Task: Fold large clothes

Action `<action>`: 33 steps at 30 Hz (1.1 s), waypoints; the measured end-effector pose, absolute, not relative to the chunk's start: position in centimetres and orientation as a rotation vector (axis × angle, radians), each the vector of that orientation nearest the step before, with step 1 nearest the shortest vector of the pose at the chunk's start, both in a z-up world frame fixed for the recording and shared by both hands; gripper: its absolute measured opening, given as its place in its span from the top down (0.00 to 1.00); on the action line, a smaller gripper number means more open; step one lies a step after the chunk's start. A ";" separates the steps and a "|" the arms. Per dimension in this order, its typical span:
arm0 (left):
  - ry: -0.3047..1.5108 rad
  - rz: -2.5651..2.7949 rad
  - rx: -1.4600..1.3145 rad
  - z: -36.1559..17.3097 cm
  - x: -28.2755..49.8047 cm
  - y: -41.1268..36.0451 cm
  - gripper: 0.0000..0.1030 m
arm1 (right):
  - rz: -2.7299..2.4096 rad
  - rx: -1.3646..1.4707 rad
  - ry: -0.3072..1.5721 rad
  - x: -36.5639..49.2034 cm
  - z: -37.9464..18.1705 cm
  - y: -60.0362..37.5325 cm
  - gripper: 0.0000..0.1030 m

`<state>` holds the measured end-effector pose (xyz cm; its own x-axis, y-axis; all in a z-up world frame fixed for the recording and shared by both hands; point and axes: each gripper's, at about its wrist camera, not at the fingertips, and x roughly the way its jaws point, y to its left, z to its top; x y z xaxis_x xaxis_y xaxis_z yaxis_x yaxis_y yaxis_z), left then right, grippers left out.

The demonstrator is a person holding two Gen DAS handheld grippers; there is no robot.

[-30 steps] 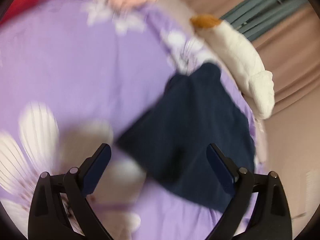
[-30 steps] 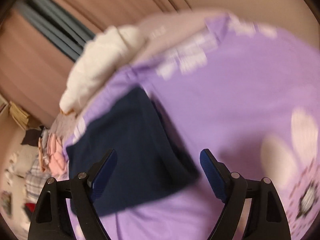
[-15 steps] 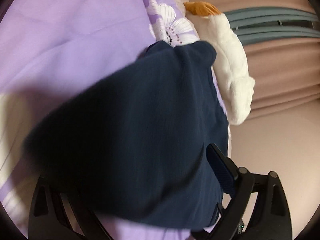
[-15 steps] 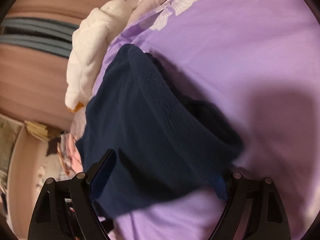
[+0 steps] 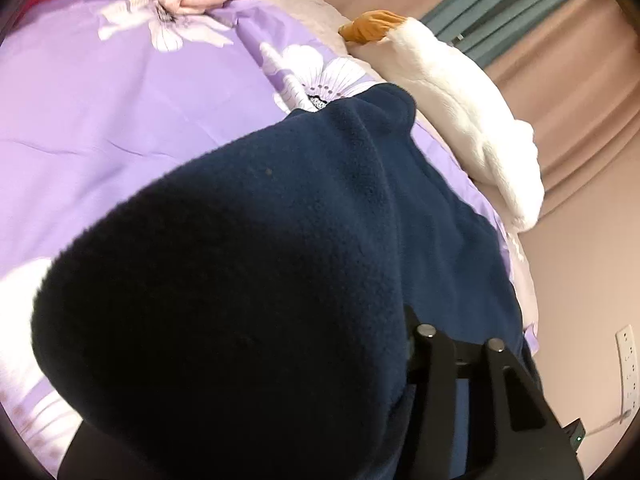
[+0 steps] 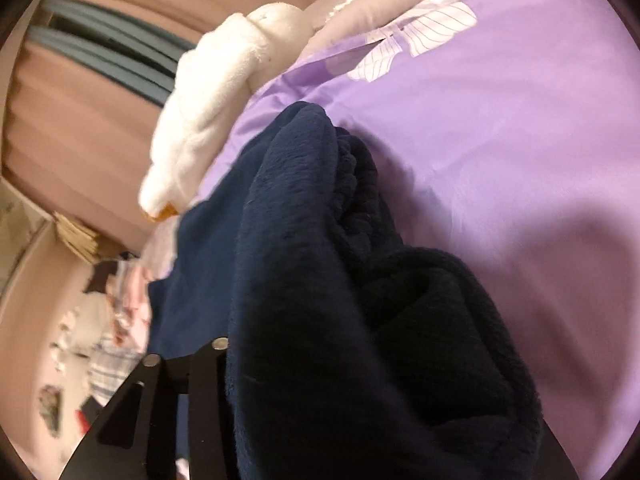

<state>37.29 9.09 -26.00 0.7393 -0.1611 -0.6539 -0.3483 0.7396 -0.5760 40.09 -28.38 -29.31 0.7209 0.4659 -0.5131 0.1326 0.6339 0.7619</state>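
Bedding fills the space ahead of both grippers: a purple cover with white flowers point(image 5: 100, 120), spread flat. Beyond it, at the cover's far edge, lies a white plush toy point(image 5: 460, 100) with an orange tip, against pinkish curtains point(image 5: 580, 100); a wall socket point(image 5: 628, 364) sits to the right of the left gripper point(image 5: 280, 420).

The navy fleece garment point(image 5: 280, 260) lies bunched on the cover, directly in front of the left gripper and over it, hiding its left finger. From the right gripper point(image 6: 340, 420) the same fleece rises in thick folds straight ahead, burying the right-hand finger.

A second ago both grippers stood wide, with the garment flat and further off. Both pairs of jaws have just been closing, with fleece between them. Each now appears clamped on the cloth, though the pads themselves are hidden.
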 end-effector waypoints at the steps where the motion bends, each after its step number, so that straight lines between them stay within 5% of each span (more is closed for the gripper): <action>1: 0.745 0.121 -0.740 -25.3 36.6 9.0 0.51 | 0.224 0.863 0.758 39.5 -28.5 -28.1 0.59; 6: 0.711 0.107 -0.636 -21.8 30.9 8.2 0.51 | 0.271 0.717 0.751 34.2 -23.7 -26.8 0.59; 12: 0.811 0.031 -0.705 -24.2 25.1 9.2 0.49 | 0.265 0.649 0.828 27.3 -23.6 -27.5 0.59; 15: 0.813 0.013 -0.687 -26.5 22.9 9.0 0.42 | 0.209 0.661 0.873 25.8 -26.2 -27.6 0.55; 17: 0.810 0.038 -0.742 -27.6 21.9 9.6 0.28 | 0.166 0.676 0.903 25.7 -27.8 -28.0 0.48; 25: 0.807 0.057 -0.742 -26.7 21.0 10.2 0.21 | 0.001 0.668 0.772 23.7 -25.4 -31.8 0.34; 33: 0.812 0.106 -0.788 -27.0 21.5 10.6 0.10 | -0.164 0.707 0.726 22.7 -25.7 -34.9 0.31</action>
<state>21.48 10.56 -27.03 0.6990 -0.2022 -0.6859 -0.3721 0.7162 -0.5904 22.73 -34.90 -25.69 0.7467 0.0979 -0.6579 0.3718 0.7588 0.5349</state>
